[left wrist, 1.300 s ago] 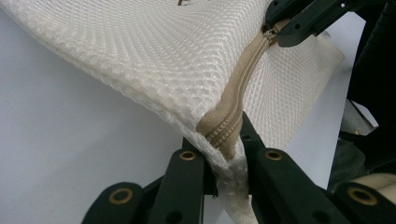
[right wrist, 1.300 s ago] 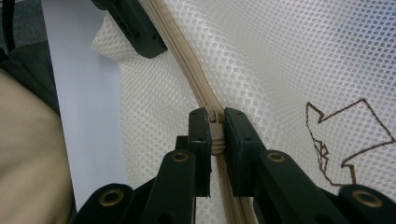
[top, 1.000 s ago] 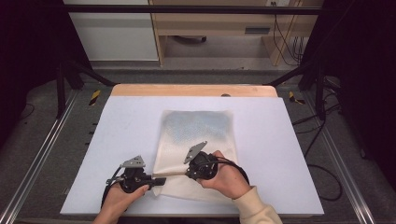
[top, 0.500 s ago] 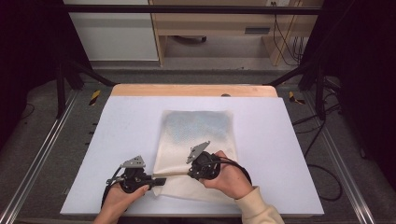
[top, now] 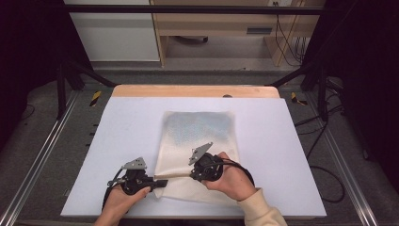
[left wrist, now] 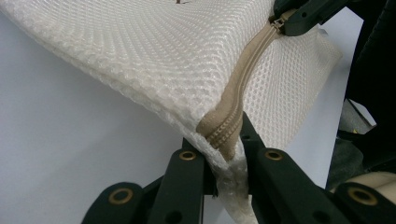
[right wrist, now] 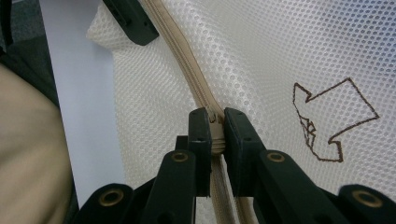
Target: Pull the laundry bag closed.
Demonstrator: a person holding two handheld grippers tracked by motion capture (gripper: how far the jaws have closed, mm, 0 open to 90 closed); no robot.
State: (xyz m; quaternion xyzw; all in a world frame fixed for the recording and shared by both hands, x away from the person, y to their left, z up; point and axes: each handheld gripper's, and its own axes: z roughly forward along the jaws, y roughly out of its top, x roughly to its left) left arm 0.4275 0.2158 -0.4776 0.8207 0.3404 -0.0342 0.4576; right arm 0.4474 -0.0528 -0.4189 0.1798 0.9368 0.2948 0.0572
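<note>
A cream mesh laundry bag [top: 201,128] lies flat on the pale table [top: 126,127], with a beige zipper [left wrist: 247,70] along its near edge. My left gripper [top: 161,182] [left wrist: 224,140] is shut on the zipper's end at the bag's near left corner, lifting it slightly. My right gripper [top: 194,174] [right wrist: 215,122] is shut on the zipper pull a short way along the same zipper. Its jaws appear far off in the left gripper view, as the right gripper [left wrist: 303,14]. A brown stitched arrow logo [right wrist: 334,119] marks the mesh beside it.
A wooden strip [top: 195,91] edges the table's far side. Metal frame rails [top: 42,155] run along both sides, with cables [top: 324,174] on the floor to the right. Cabinets [top: 113,37] stand beyond the table.
</note>
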